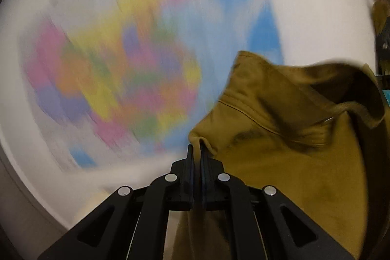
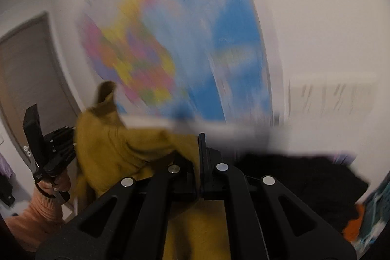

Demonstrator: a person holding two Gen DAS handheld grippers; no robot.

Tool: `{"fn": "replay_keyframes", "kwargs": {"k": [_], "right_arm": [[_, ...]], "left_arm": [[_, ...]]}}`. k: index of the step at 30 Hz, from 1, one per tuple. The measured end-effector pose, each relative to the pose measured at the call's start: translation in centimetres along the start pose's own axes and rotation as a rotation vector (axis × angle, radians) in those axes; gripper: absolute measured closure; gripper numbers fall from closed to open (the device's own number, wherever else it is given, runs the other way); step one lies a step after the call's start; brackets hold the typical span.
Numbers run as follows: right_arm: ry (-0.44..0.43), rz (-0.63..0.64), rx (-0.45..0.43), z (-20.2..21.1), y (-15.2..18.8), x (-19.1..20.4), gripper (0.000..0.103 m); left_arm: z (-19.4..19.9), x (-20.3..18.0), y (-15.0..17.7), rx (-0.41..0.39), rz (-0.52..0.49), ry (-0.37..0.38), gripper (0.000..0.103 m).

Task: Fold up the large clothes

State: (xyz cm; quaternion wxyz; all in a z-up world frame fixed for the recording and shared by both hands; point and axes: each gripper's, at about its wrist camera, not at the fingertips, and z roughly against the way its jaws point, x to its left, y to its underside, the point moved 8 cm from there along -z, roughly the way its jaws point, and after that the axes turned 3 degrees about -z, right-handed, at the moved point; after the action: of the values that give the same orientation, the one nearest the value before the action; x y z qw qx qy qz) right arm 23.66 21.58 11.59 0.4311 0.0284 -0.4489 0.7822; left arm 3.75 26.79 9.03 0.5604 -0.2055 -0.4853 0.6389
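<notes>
Mustard garment (image 1: 280, 138) hung in the air btwn both tongs, in front of a blurred wall map (image 1: 117, 60). Left gripper (image 1: 197, 150) pinched a fabric fold; right gripper (image 2: 198, 138) also clamped on cloth. Looked soft, floppy, fairly thick; best held at seams/corners.

I see mustard garment (image 1: 280, 138): matt woven cloth w/ stitched seam. Left gripper (image 1: 197, 150) & right gripper (image 2: 198, 140): matt black plastic, shiny metal pins. Sleeve (image 2: 36, 213): soft peach knit. Wall map (image 1: 117, 60) too blurred.
</notes>
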Motion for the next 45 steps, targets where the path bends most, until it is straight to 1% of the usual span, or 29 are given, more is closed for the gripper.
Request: {"fn": "replay_keyframes", "kwargs": {"k": [2,3,5,8,10,12,14,15,17,18,19,20,21,22,24,26,28,29,32,34,35,36,37,38,39,40,42,44,45], "right_arm": [[0.054,-0.034,0.113,-6.6,3.0,-3.4,0.101],[0.057,-0.063,0.15,-8.5,4.3,-4.7,0.101],[0.113,-0.097,0.225,-13.3,6.7,-7.6,0.101],[0.129,-0.163,0.244,-16.4,7.7,-10.3,0.102],[0.101,-0.221,0.231,-16.5,7.2,-10.9,0.102],[0.072,-0.254,0.196,-16.1,6.3,-11.6,0.102],[0.097,-0.275,0.167,-15.8,5.6,-12.7,0.102],[0.114,-0.297,0.178,-16.1,6.2,-13.5,0.101],[0.205,-0.291,0.259,-17.4,8.1,-15.1,0.087],[0.256,-0.28,0.289,-17.7,8.9,-15.6,0.071],[0.283,-0.276,0.305,-17.8,9.5,-15.8,0.064],[0.273,-0.278,0.311,-17.5,9.9,-15.6,0.058],[0.271,-0.271,0.302,-16.8,10.0,-15.3,0.054],[0.278,-0.254,0.284,-15.8,9.9,-14.8,0.043],[0.249,-0.214,0.267,-13.7,9.9,-13.0,0.03],[0.184,-0.149,0.294,-11.0,11.1,-9.8,0.026],[0.141,-0.081,0.318,-9.4,12.8,-6.8,0.013],[0.113,-0.032,0.343,-8.7,14.6,-4.3,0.013],[0.073,0.056,0.433,-7.9,18.8,-0.6,0.013],[0.059,0.084,0.489,-7.4,22.0,0.8,0.013],[0.075,0.1,0.501,-7.3,22.9,1.1,0.014],[0.109,0.133,0.513,-7.3,23.8,0.9,0.027],[0.125,0.154,0.517,-7.3,24.2,0.6,0.05],[0.113,0.141,0.519,-7.1,24.2,0.3,0.062],[0.104,0.106,0.515,-6.5,24.0,-0.6,0.09],[0.109,0.079,0.494,-5.8,23.4,-1.8,0.096],[0.084,0.006,0.413,-3.3,21.1,-3.4,0.097],[0.119,-0.025,0.309,-0.3,18.2,-5.2,0.097],[0.165,-0.035,0.24,1.6,16.3,-6.7,0.097]], "left_arm": [[-6.5,-1.1,3.6,0.123,0.012,0.061,0.101],[-9.9,-1.3,5.4,0.178,0.012,0.027,0.101],[-14.5,-1.8,7.5,0.223,0.006,0.022,0.102],[-18.2,-1.6,8.9,0.282,0.046,0.067,0.102],[-19.0,-1.4,8.7,0.271,0.044,0.061,0.102],[-19.6,-1.1,8.0,0.259,0.062,0.109,0.101],[-19.6,-1.5,7.8,0.248,0.057,0.149,0.099],[-20.0,-1.7,7.7,0.246,0.039,0.167,0.095],[-20.7,-1.7,7.9,0.263,0.028,0.158,0.058],[-21.2,-1.9,8.5,0.281,0.023,0.172,0.055],[-21.6,-2.1,9.2,0.296,0.013,0.195,0.053],[-21.9,-2.2,9.9,0.32,-0.002,0.201,0.053],[-22.0,-2.2,10.7,0.337,-0.025,0.206,0.05],[-21.9,-2.4,11.2,0.344,-0.037,0.219,0.042],[-21.2,-2.1,12.4,0.358,-0.057,0.263,0.04],[-20.3,-2.3,13.1,0.362,-0.084,0.311,0.028],[-19.4,-2.7,13.9,0.36,-0.125,0.344,0.022],[-19.1,-2.8,14.2,0.365,-0.142,0.353,0.02],[-18.7,-4.2,15.7,0.388,-0.217,0.393,0.019],[-18.7,-5.3,16.9,0.417,-0.247,0.392,0.019],[-19.4,-5.3,17.6,0.435,-0.264,0.378,0.03],[-19.1,-5.9,18.4,0.445,-0.277,0.361,0.041],[-19.8,-5.8,19.0,0.462,-0.288,0.325,0.067],[-20.1,-5.8,19.5,0.476,-0.286,0.294,0.087],[-20.5,-6.2,19.0,0.48,-0.274,0.275,0.094],[-20.9,-5.5,18.5,0.472,-0.249,0.27,0.1],[-21.0,-3.6,16.1,0.419,-0.174,0.267,0.1],[-20.5,-1.3,13.3,0.337,-0.126,0.247,0.1],[-20.3,-0.4,12.3,0.306,-0.108,0.237,0.1]]}}
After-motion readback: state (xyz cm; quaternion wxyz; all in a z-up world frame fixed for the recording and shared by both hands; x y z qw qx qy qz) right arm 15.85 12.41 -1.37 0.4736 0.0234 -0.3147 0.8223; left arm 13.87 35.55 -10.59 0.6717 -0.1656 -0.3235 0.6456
